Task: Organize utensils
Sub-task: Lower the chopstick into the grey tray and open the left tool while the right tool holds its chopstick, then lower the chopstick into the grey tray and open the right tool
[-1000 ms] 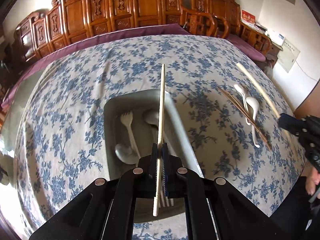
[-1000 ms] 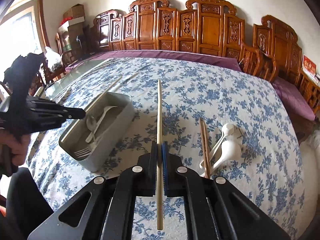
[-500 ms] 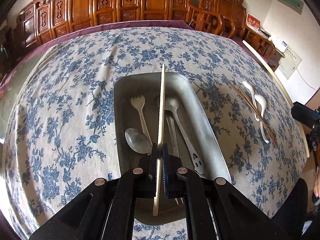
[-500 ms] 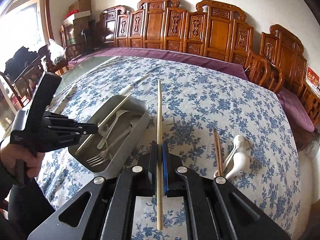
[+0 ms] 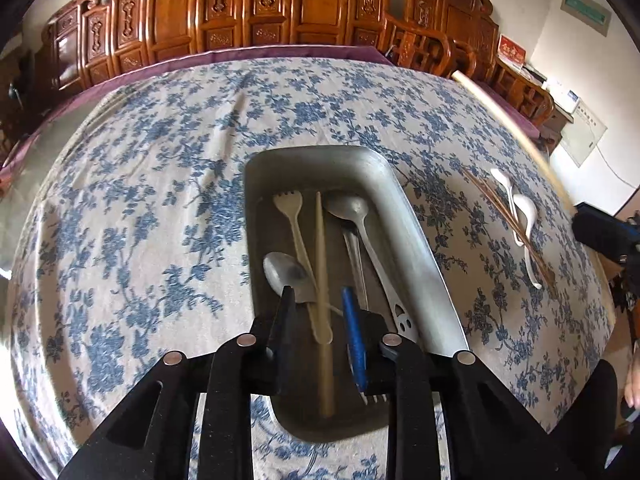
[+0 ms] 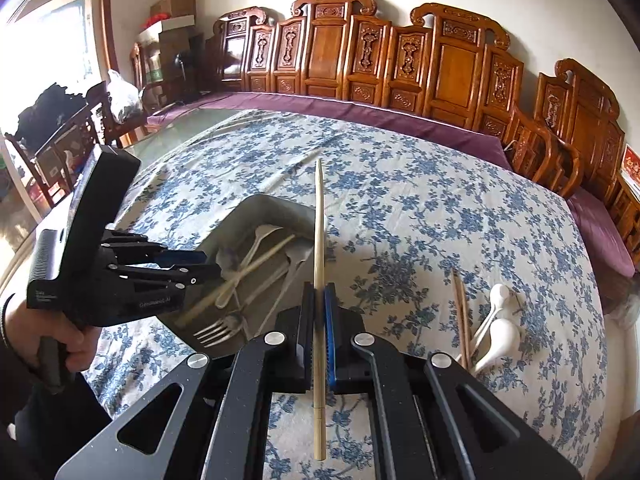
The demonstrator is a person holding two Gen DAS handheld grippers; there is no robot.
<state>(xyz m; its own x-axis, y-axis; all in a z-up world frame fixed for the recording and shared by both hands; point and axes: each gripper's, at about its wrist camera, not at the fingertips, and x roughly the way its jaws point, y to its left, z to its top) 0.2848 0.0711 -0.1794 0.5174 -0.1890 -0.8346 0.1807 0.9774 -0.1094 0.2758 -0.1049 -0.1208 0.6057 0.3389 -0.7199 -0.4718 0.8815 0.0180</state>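
A grey metal tray (image 5: 404, 216) sits on the flowered tablecloth and holds a pale fork (image 5: 290, 216), two metal spoons (image 5: 286, 274), a metal fork and a pale chopstick (image 5: 322, 280). My left gripper (image 5: 318, 300) is open just above the tray, the chopstick lying loose between its fingers. It also shows in the right wrist view (image 6: 188, 266) over the tray (image 6: 260, 204). My right gripper (image 6: 319, 296) is shut on a second pale chopstick (image 6: 319, 240), held above the tray's right edge.
A pair of brown chopsticks (image 6: 462, 312) and two white ceramic spoons (image 6: 498, 332) lie on the cloth to the right; they also show in the left wrist view (image 5: 516, 216). Carved wooden chairs (image 6: 400, 64) line the table's far side.
My left gripper has lowered over the tray and opened, letting its chopstick drop in. My right gripper has carried its chopstick left, toward the tray.
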